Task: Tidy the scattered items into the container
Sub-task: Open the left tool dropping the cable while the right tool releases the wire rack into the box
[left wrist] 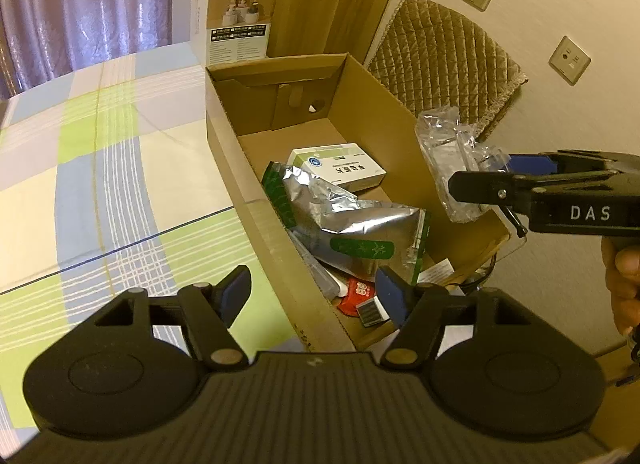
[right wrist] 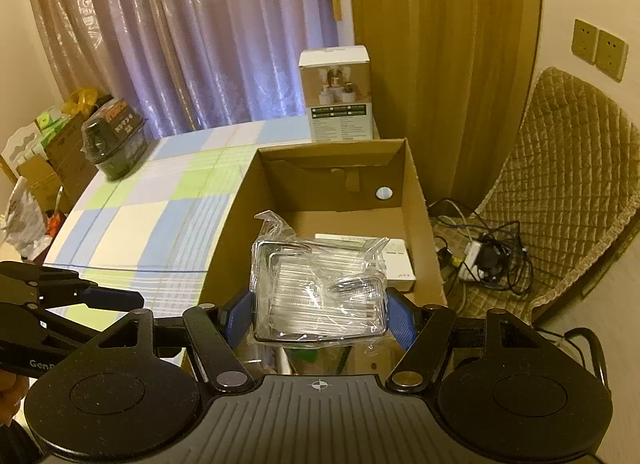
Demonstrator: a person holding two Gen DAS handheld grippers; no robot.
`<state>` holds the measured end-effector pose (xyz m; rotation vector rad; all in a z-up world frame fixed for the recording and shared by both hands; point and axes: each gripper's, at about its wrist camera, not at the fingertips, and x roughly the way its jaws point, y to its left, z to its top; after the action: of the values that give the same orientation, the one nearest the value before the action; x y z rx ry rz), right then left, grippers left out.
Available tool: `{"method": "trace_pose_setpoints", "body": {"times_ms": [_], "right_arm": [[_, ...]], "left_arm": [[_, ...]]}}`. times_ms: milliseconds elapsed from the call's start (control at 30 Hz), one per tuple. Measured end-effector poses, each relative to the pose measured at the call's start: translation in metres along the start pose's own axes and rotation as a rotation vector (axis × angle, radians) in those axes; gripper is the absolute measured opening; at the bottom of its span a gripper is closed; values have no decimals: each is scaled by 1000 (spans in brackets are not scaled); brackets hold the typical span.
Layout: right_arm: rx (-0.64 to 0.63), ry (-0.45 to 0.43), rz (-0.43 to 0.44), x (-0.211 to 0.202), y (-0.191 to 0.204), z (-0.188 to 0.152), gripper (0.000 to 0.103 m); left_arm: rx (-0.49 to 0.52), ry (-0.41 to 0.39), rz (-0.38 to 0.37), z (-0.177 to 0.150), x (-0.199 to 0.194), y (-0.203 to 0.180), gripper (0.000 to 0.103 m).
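Note:
An open cardboard box (left wrist: pixel 244 168) (right wrist: pixel 236 224) stands on a checked tablecloth. Inside lie a white medicine box (left wrist: pixel 340 166) (right wrist: pixel 400 264), a silver foil pouch (left wrist: pixel 360 220), a red packet (left wrist: pixel 358 292) and a small grey block (left wrist: pixel 372 312). My right gripper (right wrist: pixel 320 314) (left wrist: pixel 492 180) is shut on a clear plastic case in a wrapper (right wrist: pixel 320 292) (left wrist: pixel 452 168), held above the box's near end. My left gripper (left wrist: pixel 316 296) is open and holds nothing, straddling the box's near left wall. It also shows at the left edge of the right wrist view, the left gripper (right wrist: pixel 112 300).
A white product carton (left wrist: pixel 236 20) (right wrist: pixel 340 96) stands behind the box. A quilted chair (left wrist: pixel 440 56) (right wrist: pixel 560 192) with tangled cables (right wrist: pixel 488 256) sits to the right. A dark appliance (right wrist: pixel 116 140) and stacked boxes (right wrist: pixel 48 160) are at the far left. A hand (left wrist: pixel 624 284) holds the right gripper.

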<state>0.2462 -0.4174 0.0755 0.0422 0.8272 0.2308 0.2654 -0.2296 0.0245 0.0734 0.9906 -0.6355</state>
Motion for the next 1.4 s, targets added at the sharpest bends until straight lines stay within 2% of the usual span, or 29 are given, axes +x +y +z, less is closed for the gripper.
{"method": "trace_pose_setpoints", "body": {"times_ms": [400,533,567,600,633,700,867,1067,1267,1400], "right_arm": [[-5,1,28,9,12,7,71],[16,-19,62,10,13,9,71],[25,-19,71,11,13,10,73],[32,-19,72,12,13,10,96],[37,-32,65,11,13,10,103],[34,-60,63,8,13,10,103],[53,-48,46,7,10,5,103],[93,-41,30,2,1,-4,103],[131,-29,13,-9,-5,-13,103],[146,-13,1,-21,-6,-23,103]], "left_arm": [[-22,-3,2,-1,-2,12,67],[-26,-3,2,-2,-3,15,67],[-27,-2,3,-2,-3,16,68],[-29,-2,3,-3,-3,17,68],[-32,-1,4,-3,-3,18,68],[-37,-2,5,-5,-4,20,68],[-50,-1,10,-9,-4,24,71],[-56,-10,27,-13,-8,22,85],[-74,-54,78,-22,-22,15,101],[-117,-64,102,-30,-34,10,102]]}}
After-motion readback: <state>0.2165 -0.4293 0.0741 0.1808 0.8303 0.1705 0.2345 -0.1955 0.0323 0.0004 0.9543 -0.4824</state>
